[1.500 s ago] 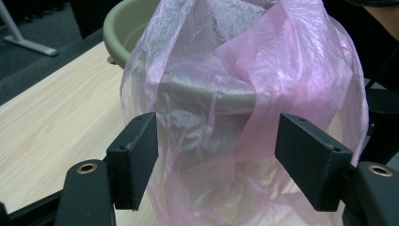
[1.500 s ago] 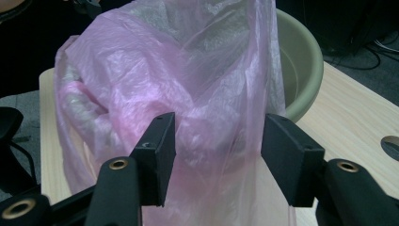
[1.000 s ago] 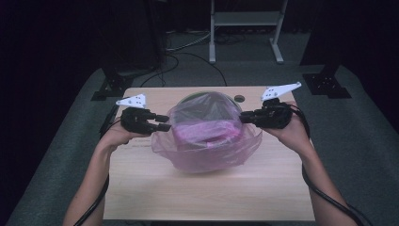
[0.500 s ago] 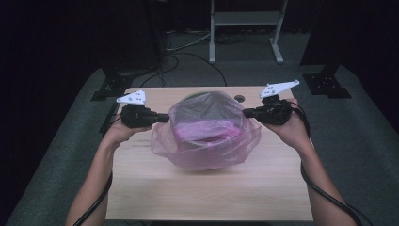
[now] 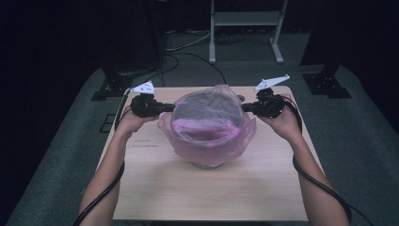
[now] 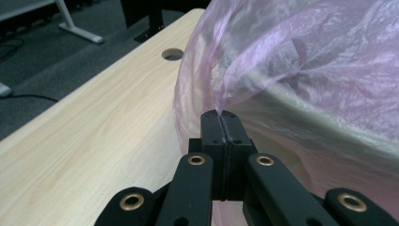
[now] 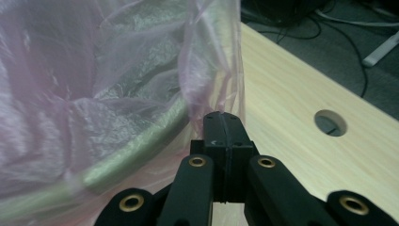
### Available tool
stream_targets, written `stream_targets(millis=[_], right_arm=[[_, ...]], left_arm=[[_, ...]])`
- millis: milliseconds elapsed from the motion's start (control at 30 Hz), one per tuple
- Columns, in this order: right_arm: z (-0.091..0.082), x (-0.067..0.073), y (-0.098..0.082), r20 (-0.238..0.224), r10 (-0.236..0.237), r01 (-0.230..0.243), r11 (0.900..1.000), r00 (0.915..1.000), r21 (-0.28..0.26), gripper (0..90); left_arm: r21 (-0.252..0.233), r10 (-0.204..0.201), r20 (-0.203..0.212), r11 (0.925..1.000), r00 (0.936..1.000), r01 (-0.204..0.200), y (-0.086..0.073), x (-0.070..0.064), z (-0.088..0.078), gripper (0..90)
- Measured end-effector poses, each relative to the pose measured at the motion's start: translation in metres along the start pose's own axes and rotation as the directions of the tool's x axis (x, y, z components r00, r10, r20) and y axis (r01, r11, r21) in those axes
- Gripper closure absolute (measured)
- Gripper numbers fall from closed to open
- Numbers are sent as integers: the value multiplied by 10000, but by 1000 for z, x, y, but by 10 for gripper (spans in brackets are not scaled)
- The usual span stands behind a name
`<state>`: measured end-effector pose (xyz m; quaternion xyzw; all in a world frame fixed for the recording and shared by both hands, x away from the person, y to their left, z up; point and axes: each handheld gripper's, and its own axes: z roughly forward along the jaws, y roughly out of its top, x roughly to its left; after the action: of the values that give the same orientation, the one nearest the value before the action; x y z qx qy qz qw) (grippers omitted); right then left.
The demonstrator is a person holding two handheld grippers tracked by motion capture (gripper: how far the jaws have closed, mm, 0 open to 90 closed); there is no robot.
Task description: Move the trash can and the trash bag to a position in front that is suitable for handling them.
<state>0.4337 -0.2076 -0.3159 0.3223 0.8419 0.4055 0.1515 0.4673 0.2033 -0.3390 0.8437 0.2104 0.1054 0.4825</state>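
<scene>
A pink plastic bag [image 5: 209, 127] drapes a round bin [image 5: 205, 164] standing mid-table [image 5: 207, 197], nearer the far edge; the left gripper [image 5: 165, 108] and right gripper [image 5: 245, 108] each pinch its film, jaws clamped together, at opposite sides, probably to stretch the mouth over the rim

Dim room, dark surround; table [image 5: 211, 188] evenly lit from above; gripper views soft, slightly blurred.

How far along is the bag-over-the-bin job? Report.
Done: the pink bag already drapes inside and over the bin's rim. In hand: left gripper and right gripper each pinch its edge at opposite sides. Left: likely pulling it snug.
</scene>
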Motion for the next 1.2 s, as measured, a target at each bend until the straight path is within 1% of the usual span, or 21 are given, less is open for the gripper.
stream_targets(millis=[33, 67, 100, 233, 267, 333, 367, 433, 467, 500, 533, 567, 733, 833, 900, 1000, 1067, 1100, 1200], right_arm=[[7, -1, -3, -127, 131, -130, 9999, 9998, 101, 900], [7, -1, -3, -127, 131, -130, 9999, 9998, 101, 900], [14, -1, -8, -242, 157, -151, 9996, 9996, 258, 900], [23, -1, -17, -417, 271, -251, 9986, 9988, 476, 900], [25, -1, -19, -467, 279, -255, 9984, 9985, 499, 900], [26, -1, -22, -504, 317, -291, 9982, 9982, 528, 900], [27, 0, -26, -613, 421, -391, 9980, 9972, 497, 900], [27, 0, -27, -676, 482, -451, 9979, 9965, 460, 900], [26, 0, -29, -744, 584, -552, 9975, 9955, 437, 900], [26, 0, -29, -744, 584, -552, 9975, 9955, 437, 900], [27, 0, -29, -724, 559, -527, 9975, 9958, 466, 900], [28, 1, -30, -701, 583, -545, 9970, 9958, 555, 900], [31, 1, -32, -667, 609, -562, 9959, 9959, 713, 900], [35, -1, -36, -642, 664, -605, 9940, 9957, 908, 900], [38, 0, -39, -663, 615, -541, 9928, 9959, 1072, 900], [40, 2, -41, -651, 530, -449, 9918, 9965, 1197, 900], [39, 2, -44, -706, 578, -491, 9915, 9958, 1204, 900], [38, 1, -47, -692, 631, -538, 9903, 9956, 1281, 900], [38, 1, -56, -581, 656, -557, 9857, 9962, 1590, 900]], left_arm=[[-39, -139, 68, 9999, 9999, 139, -4, 1, 6, 900], [-39, -139, 68, 9999, 9999, 139, -4, 1, 6, 900], [22, -183, 112, 9998, 9998, 182, -8, 1, 11, 900], [100, -407, 134, 9991, 9991, 406, -16, 3, 19, 900], [120, -475, 175, 9988, 9987, 473, -18, 3, 20, 900], [147, -458, 173, 9989, 9988, 455, -19, 3, 21, 900], [68, -552, 213, 9985, 9982, 550, -21, 3, 23, 900], [71, -590, 198, 9982, 9981, 588, -21, 3, 24, 900], [88, -724, 123, 9973, 9973, 723, -21, 4, 26, 900], [88, -724, 123, 9973, 9973, 723, -21, 4, 26, 900], [114, -767, 35, 9970, 9971, 766, -21, 5, 27, 900], [130, -887, 1, 9960, 9961, 887, -22, 6, 30, 900], [184, -969, 39, 9951, 9953, 968, -23, 7, 36, 900], [407, -981, 16, 9944, 9952, 980, -23, 9, 40, 900], [643, -995, -3, 9930, 9950, 993, -24, 9, 43, 900], [740, -1030, 20, 9920, 9947, 1026, -27, 9, 46, 900], [888, -1013, 71, 9910, 9948, 1003, -30, 7, 48, 900], [1154, -999, 40, 9884, 9950, 988, -34, 6, 49, 900], [1385, -1118, -32, 9841, 9937, 1112, -44, 5, 50, 900]])
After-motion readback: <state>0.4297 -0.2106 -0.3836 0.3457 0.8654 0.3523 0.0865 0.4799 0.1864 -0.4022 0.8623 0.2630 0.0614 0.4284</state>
